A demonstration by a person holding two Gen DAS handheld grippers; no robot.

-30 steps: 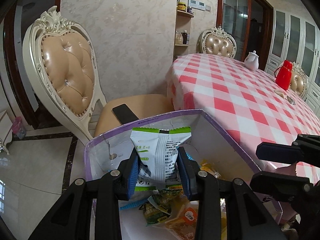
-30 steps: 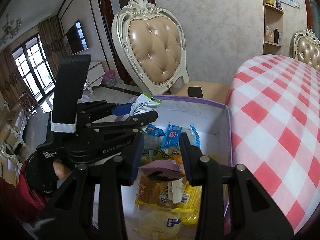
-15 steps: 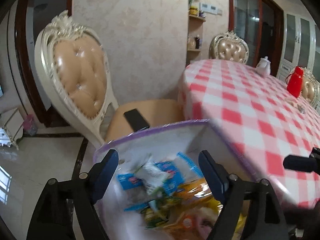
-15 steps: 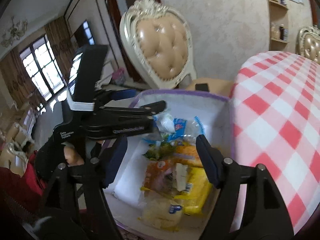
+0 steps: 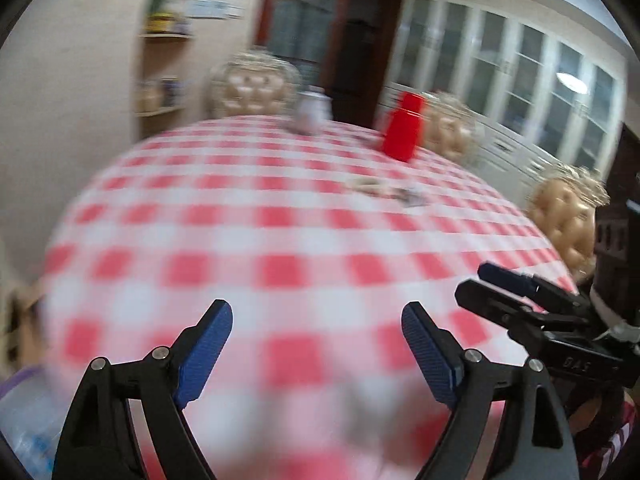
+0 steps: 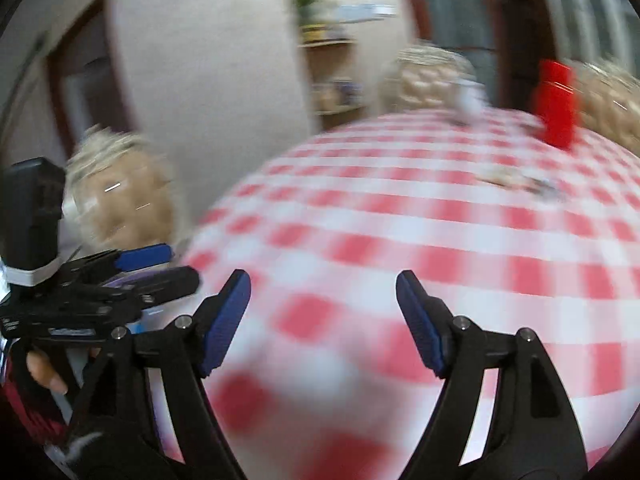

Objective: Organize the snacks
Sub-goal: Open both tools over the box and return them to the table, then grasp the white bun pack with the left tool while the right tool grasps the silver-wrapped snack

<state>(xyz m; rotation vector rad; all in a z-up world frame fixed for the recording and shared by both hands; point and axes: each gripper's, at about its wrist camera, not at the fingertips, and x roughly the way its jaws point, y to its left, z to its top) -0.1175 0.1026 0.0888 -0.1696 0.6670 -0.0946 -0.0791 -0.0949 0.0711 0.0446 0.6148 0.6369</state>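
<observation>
Both views are blurred by motion. My left gripper [image 5: 316, 344] is open and empty over the red-and-white checked tablecloth [image 5: 256, 240]. My right gripper [image 6: 322, 312] is open and empty over the same cloth [image 6: 400, 224]. The right gripper also shows at the right of the left wrist view [image 5: 504, 292]; the left one shows at the left of the right wrist view [image 6: 156, 264]. Only a purple corner of the snack box [image 5: 16, 380] shows at the lower left, with a bit of purple rim behind the left gripper in the right wrist view [image 6: 128, 280]. No snack packets are visible.
A red jug [image 5: 402, 128] and a white teapot [image 5: 312, 114] stand at the far side of the table, with small items [image 5: 384, 190] nearer the middle. Cream tufted chairs [image 5: 252, 88] surround it. One chair [image 6: 120, 196] stands left of the table.
Both grippers let go of their snack packets into the box, opened wide, then swung right, away from the box, to face across the table.
</observation>
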